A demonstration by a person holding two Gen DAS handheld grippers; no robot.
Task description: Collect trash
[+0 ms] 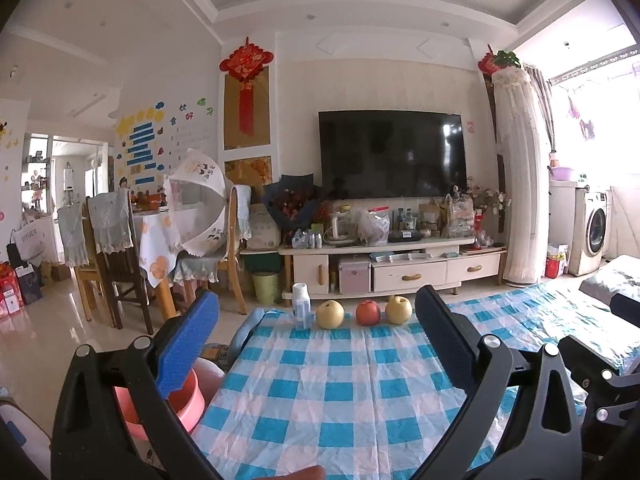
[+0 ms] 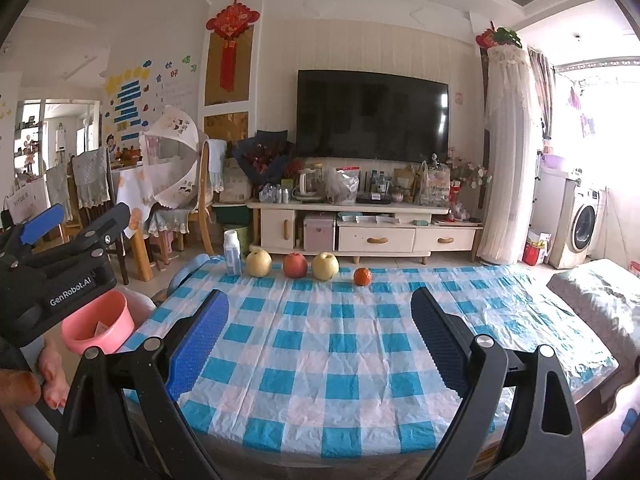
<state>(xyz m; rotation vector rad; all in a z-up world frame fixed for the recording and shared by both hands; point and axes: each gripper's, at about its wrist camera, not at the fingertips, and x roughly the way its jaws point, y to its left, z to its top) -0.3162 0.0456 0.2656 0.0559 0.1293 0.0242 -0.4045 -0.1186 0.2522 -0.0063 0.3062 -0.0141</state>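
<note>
A pink bin [image 1: 186, 402] [image 2: 100, 322] stands off the table's left edge, with a scrap of paper inside it. On the blue-checked tablecloth [image 1: 340, 392] [image 2: 320, 360], a white bottle [image 1: 301, 306] [image 2: 232, 252], two yellow pears [image 1: 330, 314] [image 2: 259, 264], a red apple [image 1: 368, 313] [image 2: 295, 265] and a tangerine [image 2: 362, 276] line the far edge. My left gripper [image 1: 318, 300] [image 2: 80, 216] is open above the bin's side of the table. My right gripper [image 2: 319, 298] is open over the near cloth, holding nothing.
Behind the table are a TV stand [image 2: 360, 216] crowded with bottles and bags, and a green bin [image 1: 265, 286] on the floor. Dining chairs [image 1: 112, 248] stand at the left. A grey cushion [image 2: 600, 292] lies at the table's right end. A hand [image 2: 52, 372] holds the left gripper.
</note>
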